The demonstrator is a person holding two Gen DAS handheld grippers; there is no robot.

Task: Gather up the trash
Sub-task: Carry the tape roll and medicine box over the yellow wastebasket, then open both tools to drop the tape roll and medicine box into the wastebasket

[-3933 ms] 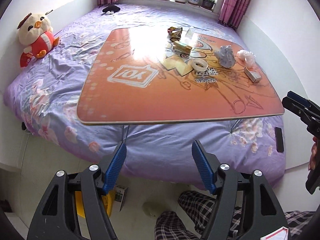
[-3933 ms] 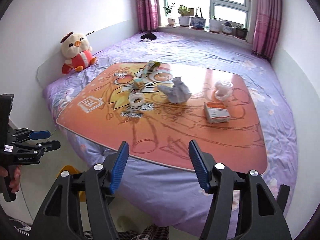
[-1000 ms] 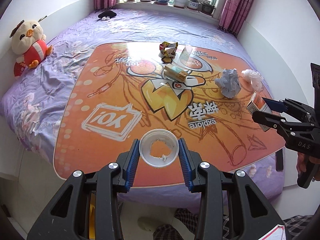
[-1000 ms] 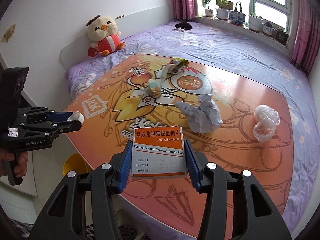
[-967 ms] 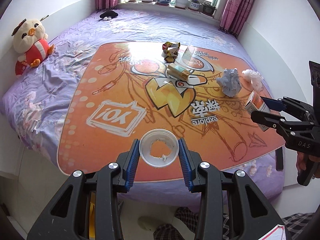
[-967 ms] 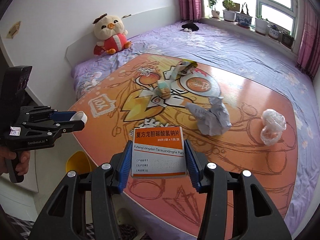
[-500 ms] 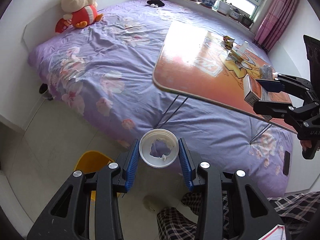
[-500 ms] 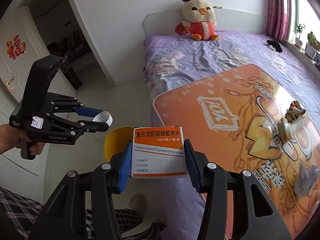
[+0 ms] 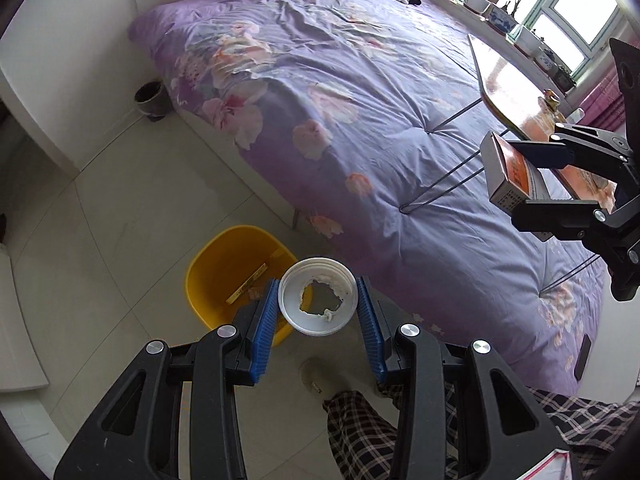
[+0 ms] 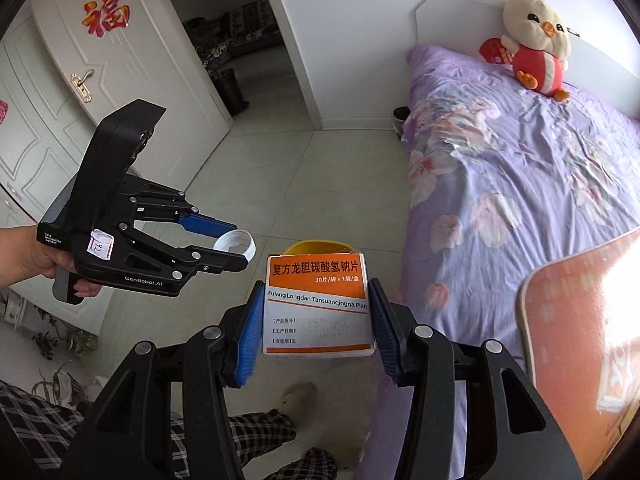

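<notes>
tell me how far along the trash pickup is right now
Done: one yellow strip already lies in the yellow bin. In hand: the left gripper is shut on a white tape ring by the bin's rim, and the right gripper is shut on an orange-and-white medicine box; neither is dropped yet. Left: small scraps show on the orange table, too small to identify.

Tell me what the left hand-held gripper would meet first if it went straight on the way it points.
Probably the yellow bin: the left hand-held gripper, shut on the cup, points down at the bin's near rim. Depth is unclear; it might land on the floor alongside.
</notes>
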